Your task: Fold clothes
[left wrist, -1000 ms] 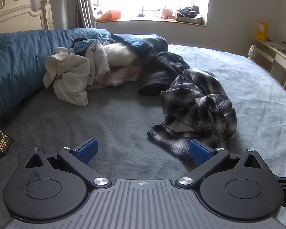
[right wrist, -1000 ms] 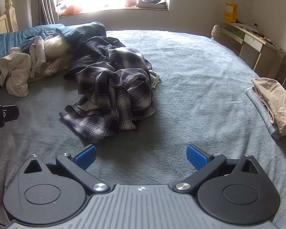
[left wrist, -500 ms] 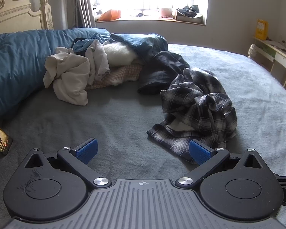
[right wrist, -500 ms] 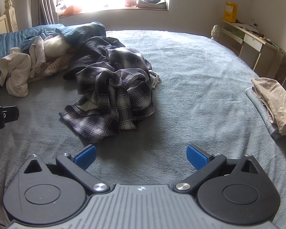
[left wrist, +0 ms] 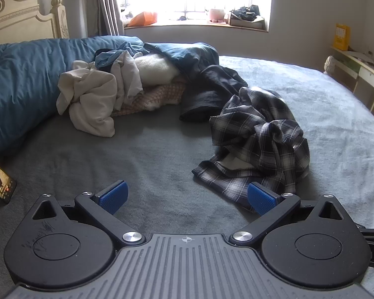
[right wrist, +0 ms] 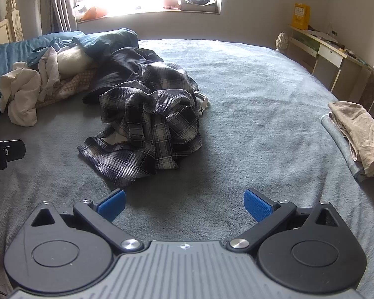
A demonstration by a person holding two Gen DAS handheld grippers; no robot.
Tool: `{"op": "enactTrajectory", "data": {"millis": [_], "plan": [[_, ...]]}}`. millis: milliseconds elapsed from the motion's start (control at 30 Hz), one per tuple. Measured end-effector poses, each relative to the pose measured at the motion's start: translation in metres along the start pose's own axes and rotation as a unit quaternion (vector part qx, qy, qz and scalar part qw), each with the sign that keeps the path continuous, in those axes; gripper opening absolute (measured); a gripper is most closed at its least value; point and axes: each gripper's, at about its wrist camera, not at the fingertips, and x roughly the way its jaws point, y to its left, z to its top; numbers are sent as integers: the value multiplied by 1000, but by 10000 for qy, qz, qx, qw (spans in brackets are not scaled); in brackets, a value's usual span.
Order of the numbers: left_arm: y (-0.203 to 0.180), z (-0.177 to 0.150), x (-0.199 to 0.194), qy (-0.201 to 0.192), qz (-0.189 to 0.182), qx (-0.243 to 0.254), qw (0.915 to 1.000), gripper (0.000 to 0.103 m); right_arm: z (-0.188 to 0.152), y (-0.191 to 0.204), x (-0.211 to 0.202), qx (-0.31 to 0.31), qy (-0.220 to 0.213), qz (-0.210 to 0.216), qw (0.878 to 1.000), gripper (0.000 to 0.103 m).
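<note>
- The left hand-held gripper (left wrist: 187, 196) hangs low over the bed (left wrist: 149, 154) with its blue pads spread wide and nothing between them; the right hand-held gripper (right wrist: 184, 203) is just as wide and just as empty.
- The plaid shirt (right wrist: 149, 124), the nearest unfolded garment and probably the next one to take, lies crumpled on the grey bed cover, ahead of both grippers.
- From the left hand-held gripper the shirt sits ahead and to the right, its flat near hem just beyond the right-hand pad (left wrist: 260, 198). From the right hand-held gripper it sits ahead and to the left, with bare cover between the pads and the cloth.
- By that, the left gripper looks the nearer to the hem; the right has a clearer run to the far bunched part.
- The shirt is a heap with no clean long axis; only the near hem runs as a straight band, slanting from left-near to right-far in the left wrist view.
- Behind it, a pile of mixed clothes (left wrist: 117, 87) rests against a blue duvet (left wrist: 25, 87). Folded beige and blue pieces (right wrist: 356, 134) lie well apart at the bed's right edge.
- A small white tag (right wrist: 203, 106) pokes out at the shirt's far side; its print is too small to read. A lit phone (left wrist: 0, 179) at the left edge shows a screen I cannot read.
</note>
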Motion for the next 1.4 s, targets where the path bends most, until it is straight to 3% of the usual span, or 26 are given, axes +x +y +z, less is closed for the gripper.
{"op": "enactTrajectory", "data": {"millis": [733, 1067, 1400], "plan": [[1, -3, 2, 52, -71, -39, 10000, 103, 0, -4, 0, 76, -15, -6, 10000, 103], [3, -5, 14, 30, -177, -69, 9998, 103, 0, -6, 14, 183, 204, -15, 9996, 103], [9, -8, 25, -163, -513, -294, 9981, 103, -3, -5, 37, 160, 391, 68, 9991, 103]]}}
